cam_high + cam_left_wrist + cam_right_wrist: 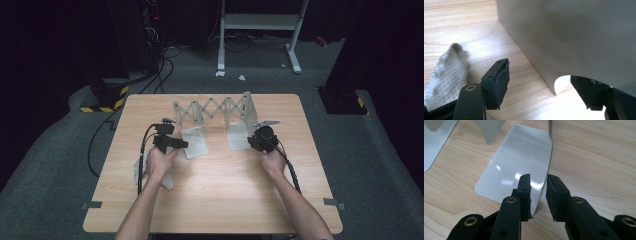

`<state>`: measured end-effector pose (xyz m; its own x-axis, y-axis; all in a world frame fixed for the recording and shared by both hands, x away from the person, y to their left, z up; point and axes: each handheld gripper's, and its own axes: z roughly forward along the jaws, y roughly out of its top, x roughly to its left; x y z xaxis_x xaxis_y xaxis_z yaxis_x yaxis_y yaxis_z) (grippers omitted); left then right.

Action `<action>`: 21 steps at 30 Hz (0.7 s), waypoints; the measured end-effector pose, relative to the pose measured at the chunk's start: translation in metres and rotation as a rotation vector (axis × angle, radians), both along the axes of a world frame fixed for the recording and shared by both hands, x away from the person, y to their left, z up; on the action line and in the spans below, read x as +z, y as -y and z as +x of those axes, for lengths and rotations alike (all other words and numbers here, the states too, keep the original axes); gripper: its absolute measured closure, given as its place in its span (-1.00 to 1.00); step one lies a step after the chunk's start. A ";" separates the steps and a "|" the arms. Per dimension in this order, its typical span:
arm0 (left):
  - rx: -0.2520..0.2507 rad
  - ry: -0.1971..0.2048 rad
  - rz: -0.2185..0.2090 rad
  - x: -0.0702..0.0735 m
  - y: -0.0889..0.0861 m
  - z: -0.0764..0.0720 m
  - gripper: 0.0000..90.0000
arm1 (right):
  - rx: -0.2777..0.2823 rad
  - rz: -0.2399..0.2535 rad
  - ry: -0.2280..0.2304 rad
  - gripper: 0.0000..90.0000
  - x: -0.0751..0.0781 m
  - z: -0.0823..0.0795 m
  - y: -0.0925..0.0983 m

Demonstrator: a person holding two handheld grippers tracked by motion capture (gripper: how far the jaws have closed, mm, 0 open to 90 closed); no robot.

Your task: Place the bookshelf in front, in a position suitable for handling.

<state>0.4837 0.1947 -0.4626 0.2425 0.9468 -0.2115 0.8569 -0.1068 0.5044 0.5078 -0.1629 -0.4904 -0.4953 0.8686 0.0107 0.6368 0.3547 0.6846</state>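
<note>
1. While both hands rest on the wooden worktop (215,200), the expanding file rack (215,110) stands near its far edge, its scissor lattice stretched between two upright end plates with flat feet lying toward the person.
2. The left gripper (172,142) sits at the rack's left foot plate (195,142). In the left gripper view its jaws stand apart on either side of the grey upright panel (574,37), and neither pad presses on it.
3. The right gripper (257,140) is at the right foot plate (516,167). In the right gripper view its jaws straddle the thin edge of the upright panel (544,187) with a gap on each side, so nothing is gripped.
4. A grey woven cloth (446,72) lies on the worktop just beside the left gripper, near the person's left wrist.
</note>
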 end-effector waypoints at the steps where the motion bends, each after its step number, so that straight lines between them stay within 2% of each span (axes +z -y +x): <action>1: 0.009 -0.001 -0.002 -0.001 -0.001 0.001 -0.30 | 0.009 -0.003 -0.002 0.63 0.000 0.000 -0.003; 4: 0.029 0.000 -0.008 -0.002 -0.008 0.002 -0.30 | 0.024 0.003 -0.005 0.62 0.000 -0.002 -0.009; 8: 0.030 -0.011 -0.013 -0.001 -0.010 0.000 -0.31 | 0.041 0.002 -0.013 0.55 -0.001 -0.005 -0.012; 11: 0.031 0.005 -0.020 0.005 -0.010 -0.006 -0.33 | 0.039 0.045 0.000 0.52 0.003 -0.011 -0.007; 16: 0.021 0.064 -0.049 0.017 -0.018 -0.026 -0.31 | 0.035 0.059 0.002 0.42 0.003 -0.025 0.007; 21: 0.018 0.141 -0.049 0.029 -0.031 -0.054 -0.31 | 0.015 0.072 0.017 0.33 0.003 -0.042 0.029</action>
<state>0.4298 0.2262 -0.4332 0.2562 0.9407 -0.2223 0.7788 -0.0647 0.6240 0.4653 -0.1916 -0.4878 -0.5087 0.8585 0.0650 0.6202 0.3131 0.7192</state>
